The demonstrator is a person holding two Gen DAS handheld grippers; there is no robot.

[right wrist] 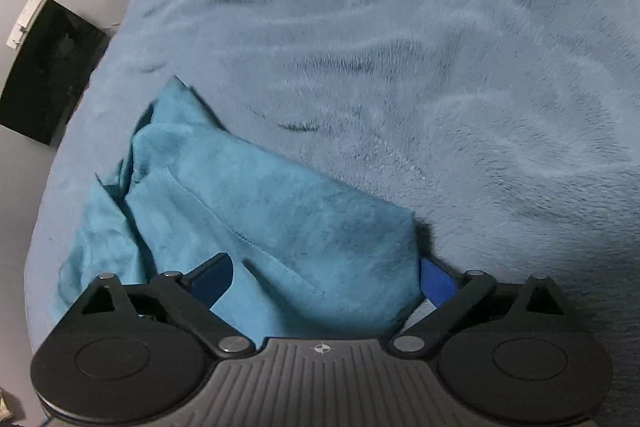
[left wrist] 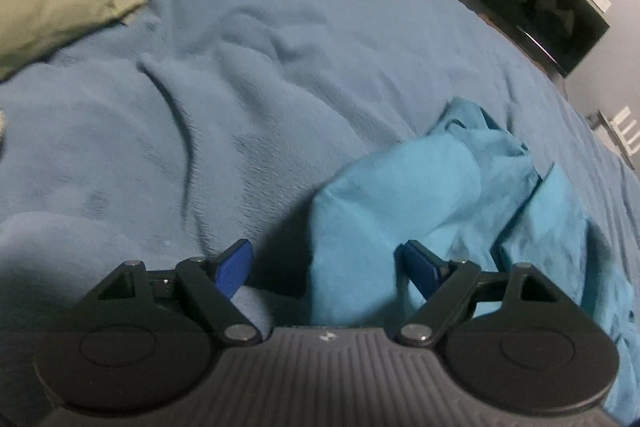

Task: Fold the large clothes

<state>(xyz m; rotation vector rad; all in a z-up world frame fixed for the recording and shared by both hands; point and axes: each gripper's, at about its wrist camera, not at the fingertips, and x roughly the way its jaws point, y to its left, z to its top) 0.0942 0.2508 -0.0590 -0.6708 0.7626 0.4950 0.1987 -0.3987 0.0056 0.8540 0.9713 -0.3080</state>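
a crumpled teal garment lies bunched on a bed under a grey-blue fleece blanket, well down the bed from the pale green pillow and on the side nearer the dark screen by the wall. we see both tongs spread wide. the left tongs hang with the garment's near fold rising between the blue fingers, and the right tongs straddle a broad flap of the same cloth; the frames are soft, so we cannot say whether any pad touches fabric, but neither pair is closed on it. we judge the garment light, limp and slightly napped, likely to sag and slide on the fleece rather than keep a crease. a stitched seam runs across the flap in the right wrist view; we would pinch along such a seam or hem, at two corners well apart, and lift it to spread it flat.
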